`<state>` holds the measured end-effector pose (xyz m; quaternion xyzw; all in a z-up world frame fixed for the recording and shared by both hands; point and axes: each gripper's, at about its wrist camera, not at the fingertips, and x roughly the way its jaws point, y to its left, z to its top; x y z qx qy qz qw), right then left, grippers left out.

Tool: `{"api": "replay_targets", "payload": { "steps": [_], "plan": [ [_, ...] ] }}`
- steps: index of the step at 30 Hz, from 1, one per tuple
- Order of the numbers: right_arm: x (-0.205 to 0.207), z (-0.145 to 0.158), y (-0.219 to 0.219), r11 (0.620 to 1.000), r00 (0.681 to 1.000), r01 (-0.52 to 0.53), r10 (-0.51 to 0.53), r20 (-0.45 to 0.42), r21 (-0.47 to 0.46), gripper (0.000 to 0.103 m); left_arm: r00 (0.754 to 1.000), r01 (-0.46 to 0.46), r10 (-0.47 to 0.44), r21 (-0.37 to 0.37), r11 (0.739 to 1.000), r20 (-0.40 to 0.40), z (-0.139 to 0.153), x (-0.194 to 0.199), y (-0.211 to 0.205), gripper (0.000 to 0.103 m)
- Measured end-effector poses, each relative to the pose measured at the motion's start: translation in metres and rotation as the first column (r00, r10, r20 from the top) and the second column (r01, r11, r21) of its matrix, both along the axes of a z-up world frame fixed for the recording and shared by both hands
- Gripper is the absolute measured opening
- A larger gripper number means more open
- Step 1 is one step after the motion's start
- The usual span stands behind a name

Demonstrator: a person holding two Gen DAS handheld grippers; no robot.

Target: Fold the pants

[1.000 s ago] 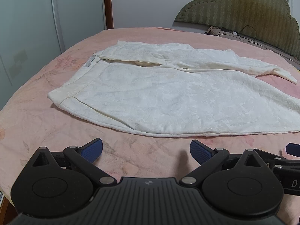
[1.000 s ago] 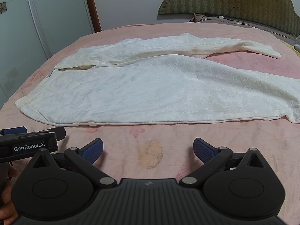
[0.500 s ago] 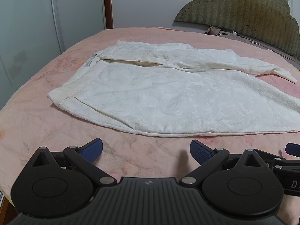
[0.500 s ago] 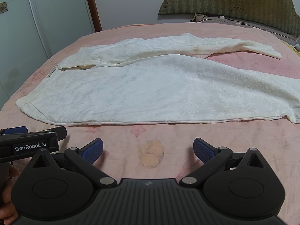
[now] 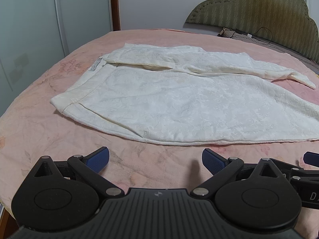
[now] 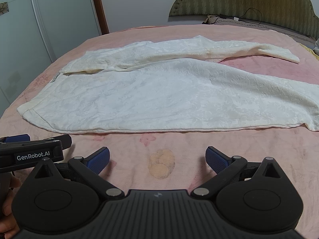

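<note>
White textured pants (image 5: 179, 103) lie spread flat on the pink bed, waistband to the left, two legs running right; they also show in the right wrist view (image 6: 159, 97). The far leg is narrow and lies apart from the wide near leg. My left gripper (image 5: 155, 159) is open and empty, just short of the pants' near hem. My right gripper (image 6: 157, 159) is open and empty over the bedspread, short of the hem. The left gripper's body (image 6: 33, 151) shows at the left of the right wrist view.
The pink bedspread (image 5: 39, 139) covers the whole bed. A green padded headboard (image 5: 259, 6) stands at the back right with a cable and a cushion (image 6: 229, 20) below it. Pale wardrobe doors (image 5: 49, 20) stand at the left.
Almost nothing has changed; the right wrist view has risen very slightly. Both grippers stay open and the pants have not moved.
</note>
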<state>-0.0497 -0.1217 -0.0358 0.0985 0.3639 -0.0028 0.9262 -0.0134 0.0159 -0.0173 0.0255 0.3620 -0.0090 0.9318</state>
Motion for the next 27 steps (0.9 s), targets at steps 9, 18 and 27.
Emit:
{"api": "replay_targets", "payload": {
  "steps": [9,18,27],
  "plan": [
    [0.0009,0.0019,0.0037,1.000,1.000,-0.009,0.009,0.003,0.003,0.103,1.000,0.001,-0.001,-0.001,1.000,-0.001,0.0001,0.0003,-0.0001,0.101],
    [0.0006,0.0011,0.0020,1.000,1.000,-0.011,0.011,0.004,0.009,0.103,1.000,0.001,-0.001,-0.001,1.000,-0.001,0.0002,0.0004,-0.0001,0.101],
    [-0.0021,0.0019,0.0003,1.000,1.000,-0.021,0.021,0.020,0.016,0.103,1.000,0.003,-0.003,-0.001,1.000,0.007,0.0011,-0.0011,0.0002,0.101]
  ]
}}
